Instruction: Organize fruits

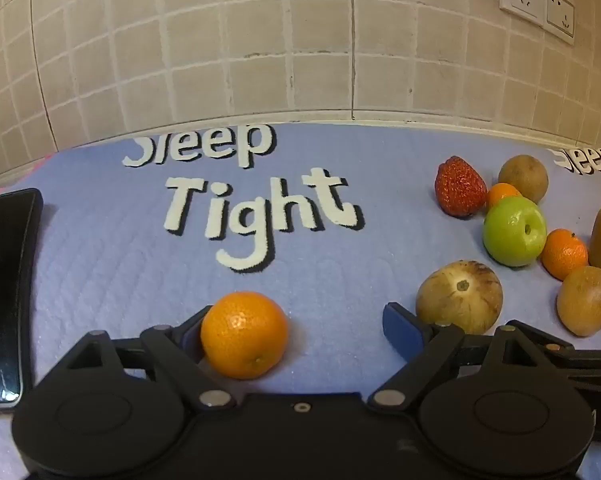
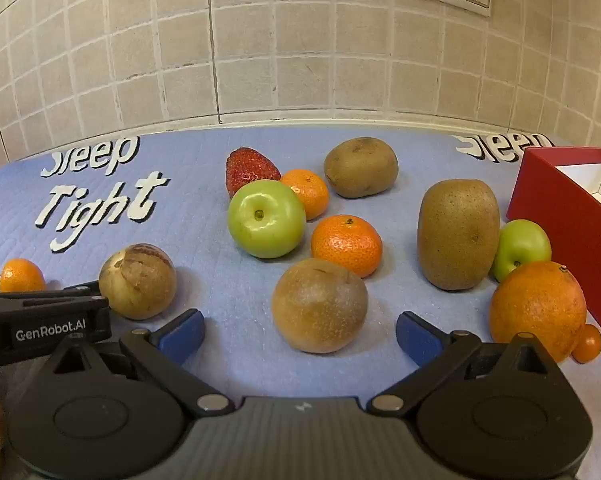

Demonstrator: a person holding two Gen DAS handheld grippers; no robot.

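My left gripper (image 1: pixel 296 330) is open on the blue mat (image 1: pixel 120 264). A mandarin (image 1: pixel 243 335) rests on the mat against its left fingertip, inside the gap. A tan round fruit (image 1: pixel 459 296) lies just beyond its right fingertip. My right gripper (image 2: pixel 298 334) is open, with a brown round fruit (image 2: pixel 319 305) between its fingertips. Beyond lie a green apple (image 2: pixel 266 219), two mandarins (image 2: pixel 346 245), a strawberry (image 2: pixel 248 170), two kiwis (image 2: pixel 457 234), a second apple (image 2: pixel 521 246) and a large orange (image 2: pixel 537 309).
A red box (image 2: pixel 568 224) with a white inside stands at the right. A dark phone-like slab (image 1: pixel 4 292) lies at the mat's left edge. A tiled wall (image 2: pixel 300 48) with sockets closes the back. A small orange tomato (image 2: pixel 587 343) sits by the large orange.
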